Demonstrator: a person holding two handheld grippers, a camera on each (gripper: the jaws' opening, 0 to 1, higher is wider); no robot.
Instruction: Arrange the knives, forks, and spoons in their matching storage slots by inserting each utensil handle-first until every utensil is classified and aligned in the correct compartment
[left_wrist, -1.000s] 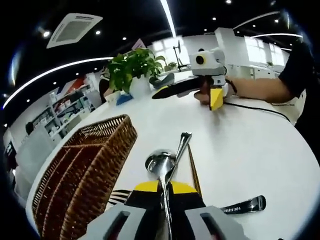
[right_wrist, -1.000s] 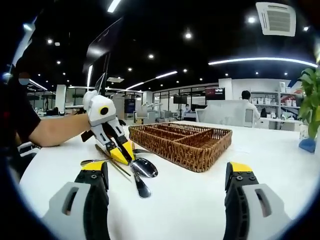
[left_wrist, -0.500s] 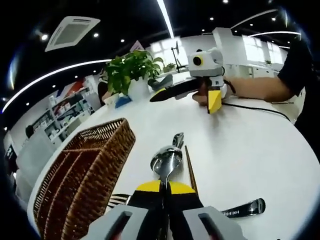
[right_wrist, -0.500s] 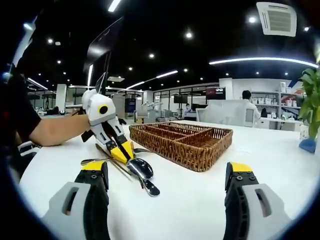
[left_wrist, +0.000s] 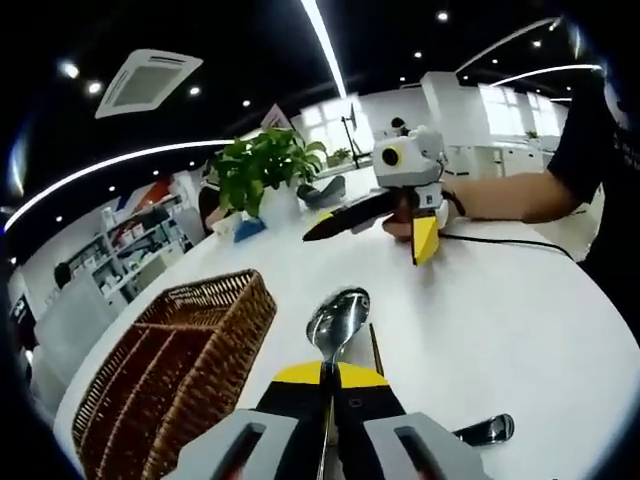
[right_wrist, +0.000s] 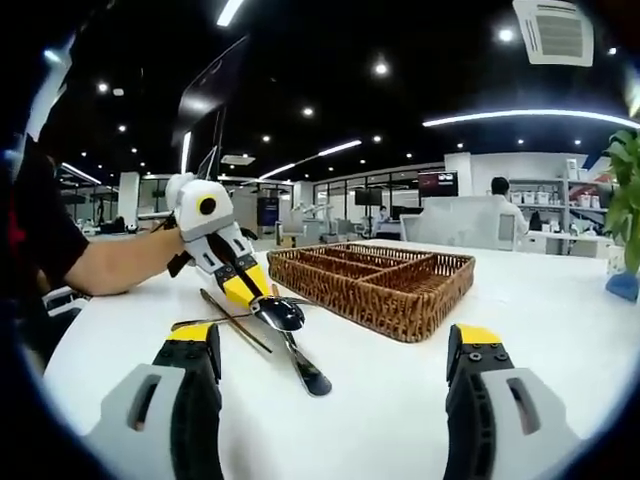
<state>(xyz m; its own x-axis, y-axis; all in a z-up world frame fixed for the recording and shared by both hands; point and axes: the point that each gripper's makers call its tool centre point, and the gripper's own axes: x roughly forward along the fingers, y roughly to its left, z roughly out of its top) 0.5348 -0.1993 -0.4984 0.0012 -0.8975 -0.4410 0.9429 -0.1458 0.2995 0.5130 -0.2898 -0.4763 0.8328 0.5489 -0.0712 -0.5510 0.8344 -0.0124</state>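
Shiny spoon (left_wrist: 337, 315) pinched tight in the left gripper (left_wrist: 328, 385).
Right gripper (right_wrist: 330, 345) jaws are wide apart, holding nothing, near the basket (right_wrist: 385, 285).

From the left gripper view we look low along our left claw (left_wrist: 322, 385) across the white worktop (left_wrist: 500, 330), facing the right claw (left_wrist: 424, 238) well beyond. From the right gripper view we look back, the left claw (right_wrist: 255, 293) near. Both views share the wicker basket (left_wrist: 170, 360) (right_wrist: 385, 280) and worktop.
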